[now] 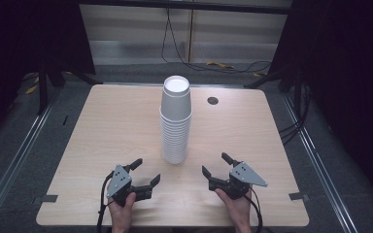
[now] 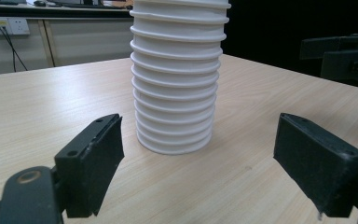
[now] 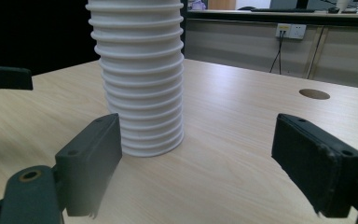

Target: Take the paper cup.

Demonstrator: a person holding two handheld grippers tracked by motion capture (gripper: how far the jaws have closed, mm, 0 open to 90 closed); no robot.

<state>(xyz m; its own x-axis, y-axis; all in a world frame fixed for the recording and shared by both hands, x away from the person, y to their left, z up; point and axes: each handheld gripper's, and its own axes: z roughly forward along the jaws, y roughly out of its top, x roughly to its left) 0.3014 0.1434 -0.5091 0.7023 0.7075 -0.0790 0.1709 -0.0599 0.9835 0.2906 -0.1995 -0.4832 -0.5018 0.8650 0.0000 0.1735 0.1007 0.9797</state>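
a tall stack of white paper cups stands mouth-down near the middle of the light wooden table, the flat base of the topmost cup facing up. its side shows many rolled rims nested close, one ring above the next, plain white, widening slightly toward the table, and the stack stands upright and straight. in the left gripper view the stack rises at 12 o'clock beyond the jaws, apart from them; in the right gripper view the stack sits toward 11 o'clock. at 7 o'clock from the stack in the high view, the left gripper rests low over the table, jaws spread wide and holding nothing. at 5 o'clock the right gripper is likewise spread wide and empty. a small round hole lies in the tabletop at 2 o'clock from the stack.
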